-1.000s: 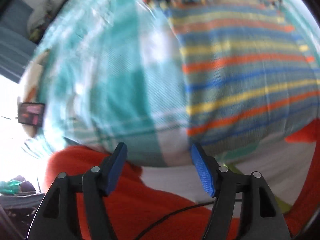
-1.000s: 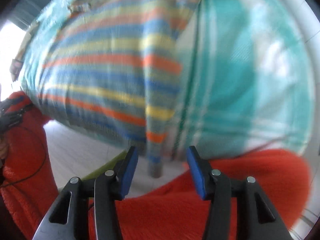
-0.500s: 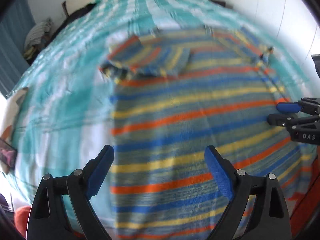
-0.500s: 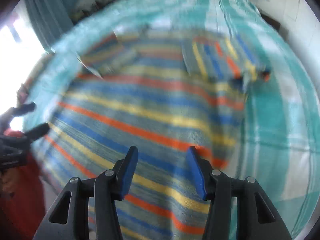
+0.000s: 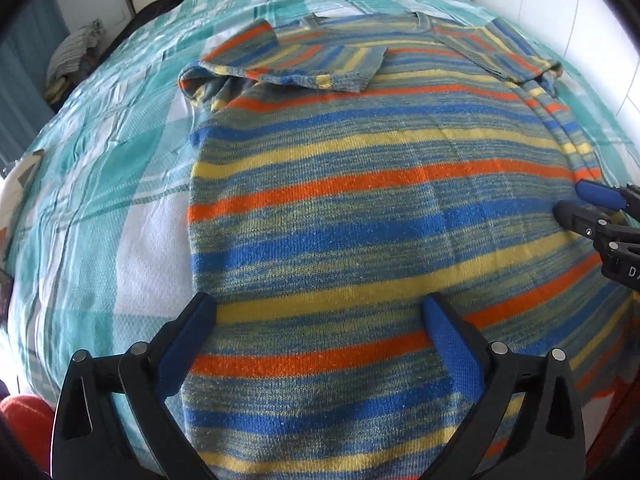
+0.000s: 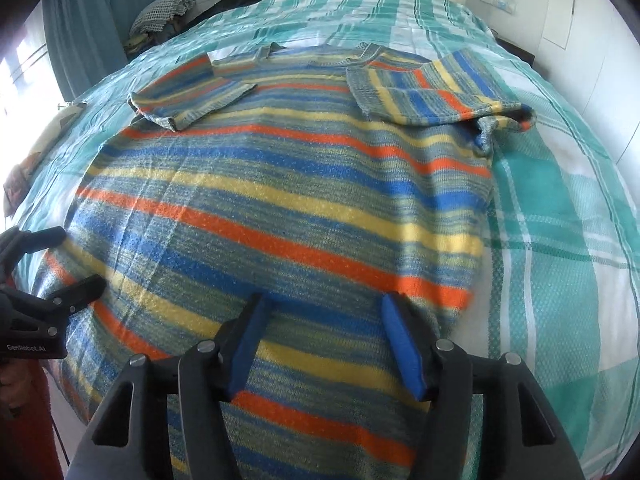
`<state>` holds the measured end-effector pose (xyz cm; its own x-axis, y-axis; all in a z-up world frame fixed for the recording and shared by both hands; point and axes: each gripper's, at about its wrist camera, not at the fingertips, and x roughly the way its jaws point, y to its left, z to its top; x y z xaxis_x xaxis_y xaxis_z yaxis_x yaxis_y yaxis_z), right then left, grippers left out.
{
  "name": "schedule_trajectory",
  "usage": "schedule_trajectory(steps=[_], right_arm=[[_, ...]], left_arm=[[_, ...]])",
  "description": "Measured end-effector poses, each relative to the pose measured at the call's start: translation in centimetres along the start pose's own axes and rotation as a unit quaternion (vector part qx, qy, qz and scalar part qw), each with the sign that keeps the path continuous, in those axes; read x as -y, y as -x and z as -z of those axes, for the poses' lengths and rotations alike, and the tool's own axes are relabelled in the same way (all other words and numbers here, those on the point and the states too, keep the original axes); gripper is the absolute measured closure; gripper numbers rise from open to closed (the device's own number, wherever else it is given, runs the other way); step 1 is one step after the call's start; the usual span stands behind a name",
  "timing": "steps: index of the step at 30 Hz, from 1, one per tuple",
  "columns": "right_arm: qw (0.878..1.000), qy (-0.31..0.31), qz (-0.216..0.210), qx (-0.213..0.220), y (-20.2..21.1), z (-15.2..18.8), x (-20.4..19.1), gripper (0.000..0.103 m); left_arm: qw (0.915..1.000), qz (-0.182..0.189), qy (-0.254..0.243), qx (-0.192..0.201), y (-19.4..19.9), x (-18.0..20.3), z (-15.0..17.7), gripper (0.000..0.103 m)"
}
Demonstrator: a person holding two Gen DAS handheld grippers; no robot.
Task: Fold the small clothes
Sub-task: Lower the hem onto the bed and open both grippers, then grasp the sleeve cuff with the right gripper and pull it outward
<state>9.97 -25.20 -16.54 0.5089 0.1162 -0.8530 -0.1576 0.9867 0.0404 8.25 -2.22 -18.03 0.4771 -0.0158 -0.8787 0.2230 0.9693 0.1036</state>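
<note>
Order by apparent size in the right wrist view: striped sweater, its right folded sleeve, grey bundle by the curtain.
1. striped sweater
2. right folded sleeve
3. grey bundle, though it lies farther away, so its true size is unsure.

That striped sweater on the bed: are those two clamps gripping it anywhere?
No. The striped sweater lies loose on the bed; the left gripper and right gripper both hover open above its lower part.

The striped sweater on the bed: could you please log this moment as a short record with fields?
garment: striped sweater, spread flat
sleeves: both folded in across the chest
surface: teal checked bedspread
left gripper: jaws have just been opening, wide apart over the lower body, nothing pinched
right gripper: jaws have just been opening, apart over the lower body, nothing pinched
fold state: body not yet folded
</note>
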Motion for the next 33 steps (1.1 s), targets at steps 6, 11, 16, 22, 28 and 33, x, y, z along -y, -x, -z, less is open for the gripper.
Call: schedule_trajectory(steps=[6, 11, 16, 22, 28, 33], right_arm=[[1.000, 0.001, 0.000, 0.002, 0.0, 0.3, 0.1, 0.043], [1.000, 0.012, 0.002, -0.019, 0.2, -0.1, -0.2, 0.042], [0.996, 0.073, -0.015, -0.051, 2.5, -5.9, 0.9, 0.042], [0.989, 0.143, 0.031, -0.017, -1.0, -14.6, 1.0, 0.032], [0.997, 0.064, 0.019, -0.041, -8.2, -15.8, 4.0, 0.068], [0.997, -0.055, 0.041, 0.043, -0.9, -16.1, 12.3, 0.096]], left_arm=[[1.0000, -0.002, -0.001, 0.001, 0.1, 0.2, 0.4, 0.001], [0.9999, 0.000, -0.007, 0.011, 0.3, 0.3, 0.8, 0.001], [0.9999, 0.006, -0.004, 0.016, 0.3, 0.2, 1.1, 0.001], [0.9998, 0.006, -0.006, 0.019, 0.3, 0.2, 1.2, 0.001], [0.9997, 0.008, -0.009, 0.023, 0.4, 0.0, 1.4, 0.001], [0.9997, 0.011, -0.006, 0.021, 0.3, -0.1, 1.3, 0.001]])
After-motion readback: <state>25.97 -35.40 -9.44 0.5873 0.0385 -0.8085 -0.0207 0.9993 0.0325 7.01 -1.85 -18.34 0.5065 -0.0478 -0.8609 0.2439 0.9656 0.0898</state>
